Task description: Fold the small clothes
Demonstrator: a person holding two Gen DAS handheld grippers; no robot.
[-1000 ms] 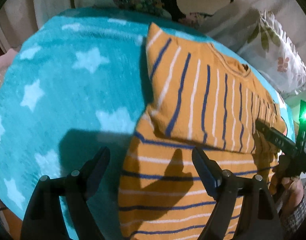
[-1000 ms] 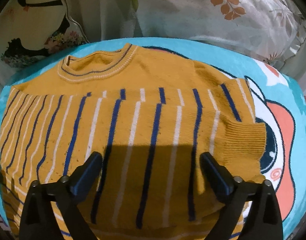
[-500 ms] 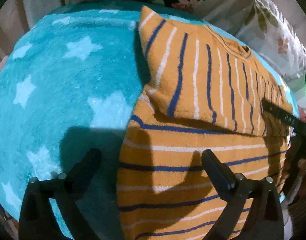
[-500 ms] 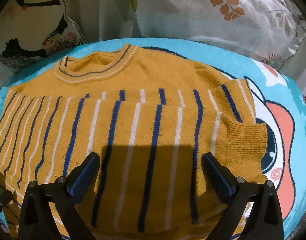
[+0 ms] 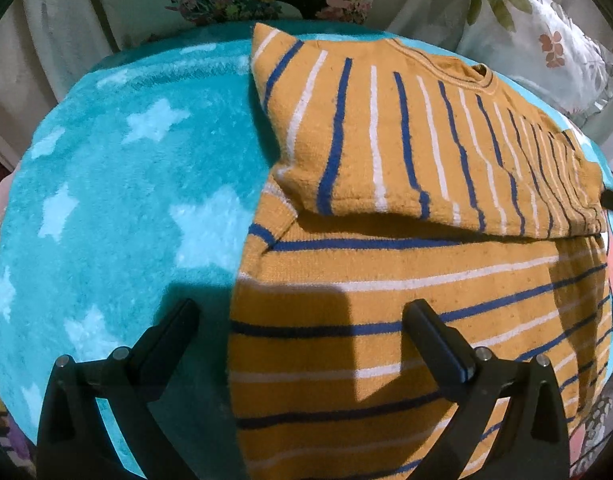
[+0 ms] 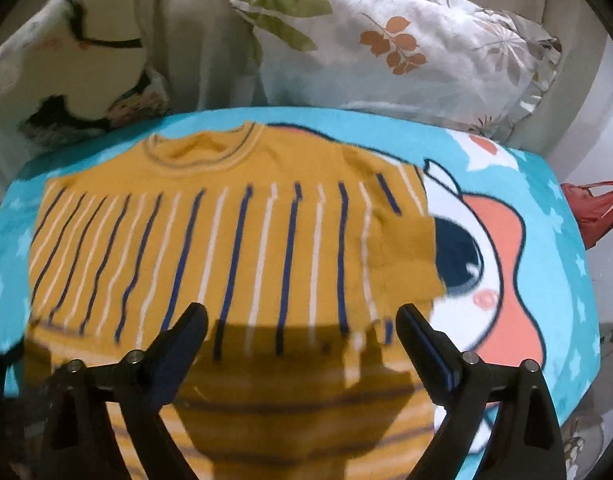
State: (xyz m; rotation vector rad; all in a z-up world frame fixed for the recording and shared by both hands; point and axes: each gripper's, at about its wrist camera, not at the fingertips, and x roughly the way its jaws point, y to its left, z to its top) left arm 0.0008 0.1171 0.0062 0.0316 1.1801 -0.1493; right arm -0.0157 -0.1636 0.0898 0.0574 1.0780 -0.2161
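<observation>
Lying folded, mustard knit striped sweater (image 5: 406, 208), fluffy turquoise star blanket (image 5: 118, 200)

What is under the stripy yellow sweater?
The sweater lies on a blue blanket with white stars and a cartoon face. How the picture goes on beneath the sweater is covered.

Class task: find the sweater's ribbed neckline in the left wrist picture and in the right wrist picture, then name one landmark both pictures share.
Left wrist: the neckline sits upper right, at the sweater's far edge.
Right wrist: the neckline sits upper left of centre, at the sweater's far edge.
Shared landmark: the leaf-print pillow behind the teal blanket.
</observation>
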